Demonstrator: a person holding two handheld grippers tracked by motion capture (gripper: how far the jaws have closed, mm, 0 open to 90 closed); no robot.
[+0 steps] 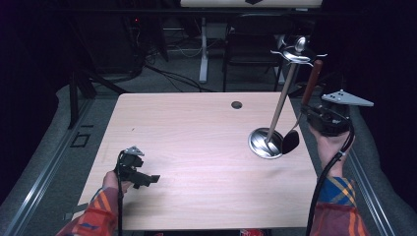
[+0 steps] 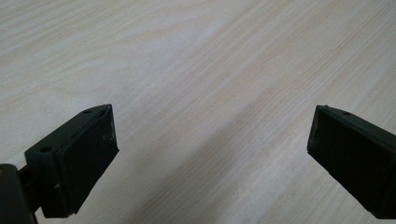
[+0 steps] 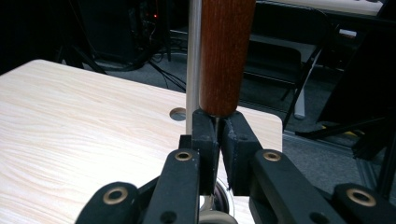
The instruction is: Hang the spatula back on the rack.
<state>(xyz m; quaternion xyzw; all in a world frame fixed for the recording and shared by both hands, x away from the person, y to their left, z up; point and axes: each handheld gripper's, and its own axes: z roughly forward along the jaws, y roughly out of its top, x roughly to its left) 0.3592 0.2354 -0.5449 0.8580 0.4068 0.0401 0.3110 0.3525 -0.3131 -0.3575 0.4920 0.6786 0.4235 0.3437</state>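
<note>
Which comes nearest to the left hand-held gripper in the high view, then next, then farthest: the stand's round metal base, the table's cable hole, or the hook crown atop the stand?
From the left hand-held gripper, at the table's near left:
1. Round metal base, right side of the table.
2. Cable hole, far edge.
3. Hook crown, top of the stand, beyond the table's far right.

Handle [image 3: 226,56]: top cut off by right gripper view's upper edge | stand pole [image 3: 194,60]: base hidden behind fingers [image 3: 205,140] | ladle bowl [image 1: 290,141]: dark, detail too small to tell | worktop [image 1: 196,142]: near edge cut off at frame bottom
</note>
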